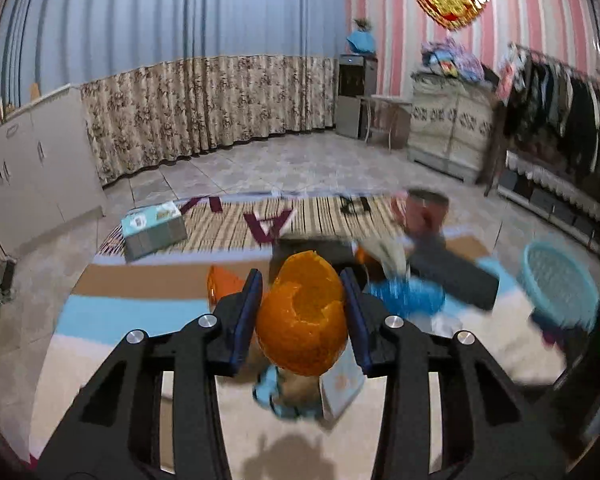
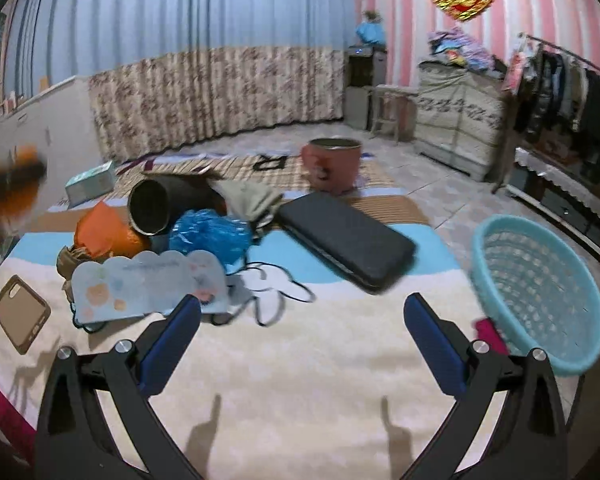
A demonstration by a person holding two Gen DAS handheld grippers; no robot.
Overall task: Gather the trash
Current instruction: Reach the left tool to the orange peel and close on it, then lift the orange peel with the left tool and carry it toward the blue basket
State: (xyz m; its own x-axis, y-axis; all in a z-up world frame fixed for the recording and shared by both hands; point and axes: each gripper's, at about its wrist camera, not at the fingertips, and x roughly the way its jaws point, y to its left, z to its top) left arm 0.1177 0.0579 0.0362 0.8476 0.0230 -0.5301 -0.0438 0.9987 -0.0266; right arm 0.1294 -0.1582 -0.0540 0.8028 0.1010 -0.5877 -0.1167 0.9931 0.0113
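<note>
a: big stuff first. striped rug (image 2: 284, 384) across the whole lower frame of the right wrist view, clutter piled mid-left on it. turquoise basket (image 2: 540, 296) at right edge, tilted with mouth toward centre, looks empty. probably the drop target, angled that way for easy tossing.

b: other candidates for a bin?

a: reddish bucket (image 2: 332, 164) upper centre, upright, well apart from the pile. can't tell which one is meant for trash.

b: non-trash items?

a: black flat case (image 2: 346, 236) centre, lying diagonal beside the pile. black cylinder (image 2: 150, 208) on its side, open end facing camera. cloud-shaped card (image 2: 140, 280) lower left, propped against the heap. likely keepers, so left alone.

b: trash left on the rug?

a: blue crumpled wrapper (image 2: 208, 234) centre-left, touching the cylinder. orange piece (image 2: 100, 232) left of it, partly tucked behind the card.

b: claws?

a: left gripper (image 1: 302, 296) clamped on orange peel (image 1: 302, 320), centre of left wrist view, pads pressing both sides, lifted clear of the rug. peel is a hollow shell, so light squeeze makes sense. right gripper (image 2: 302, 338) spread wide, nothing between pads, hovering over bare rug near the basket.
</note>
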